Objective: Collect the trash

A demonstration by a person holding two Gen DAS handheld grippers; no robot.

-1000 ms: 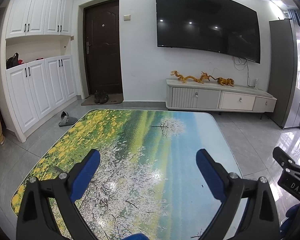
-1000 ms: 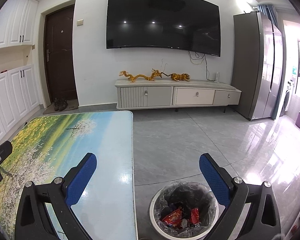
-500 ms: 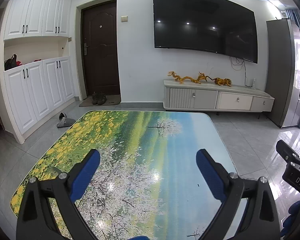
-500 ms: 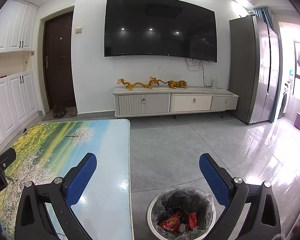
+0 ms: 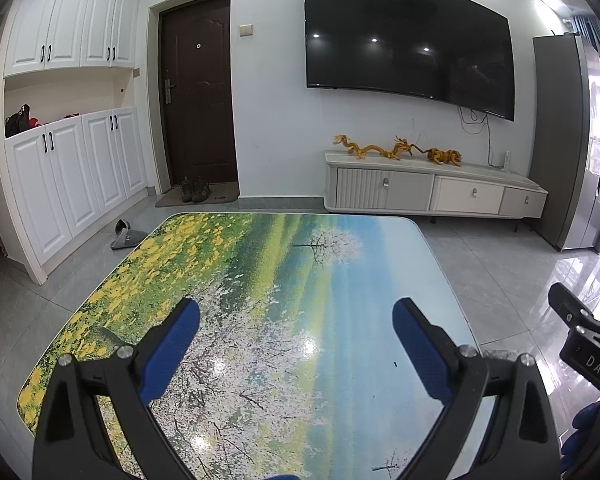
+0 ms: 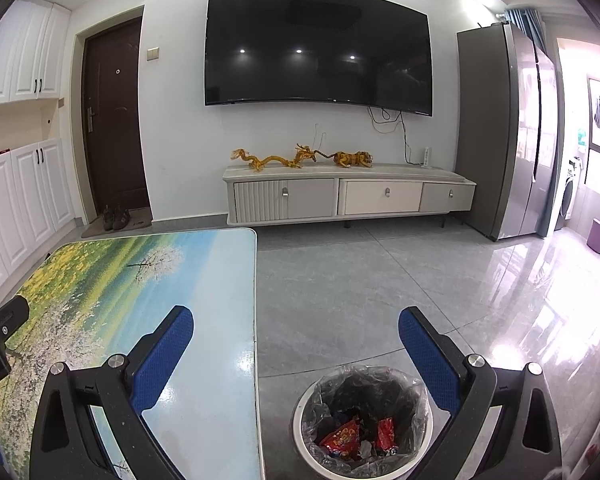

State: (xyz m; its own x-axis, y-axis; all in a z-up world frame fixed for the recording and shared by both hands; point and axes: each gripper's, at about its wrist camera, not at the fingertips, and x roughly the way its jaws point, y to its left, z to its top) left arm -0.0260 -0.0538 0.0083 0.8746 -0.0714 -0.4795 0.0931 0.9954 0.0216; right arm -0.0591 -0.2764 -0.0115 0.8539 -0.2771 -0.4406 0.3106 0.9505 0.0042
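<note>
A white trash bin (image 6: 363, 424) lined with a clear bag stands on the floor right of the table, holding red snack wrappers (image 6: 342, 438). My right gripper (image 6: 294, 338) is open and empty, held above the table's right edge and the bin. My left gripper (image 5: 296, 332) is open and empty over the table (image 5: 284, 280), whose top is printed with a flower landscape. No trash shows on the visible tabletop. The right gripper's side shows at the right edge of the left wrist view (image 5: 584, 344).
A TV cabinet (image 6: 348, 196) with gold dragon figures stands at the far wall under a wall TV. A grey fridge (image 6: 512, 132) is at the right, white cupboards (image 5: 72, 168) and a dark door at the left. A slipper (image 5: 126, 236) lies on the tiled floor.
Both grippers have tilted up and drawn back slightly, so the bin sits lower in the right view. Both stay open and empty.
</note>
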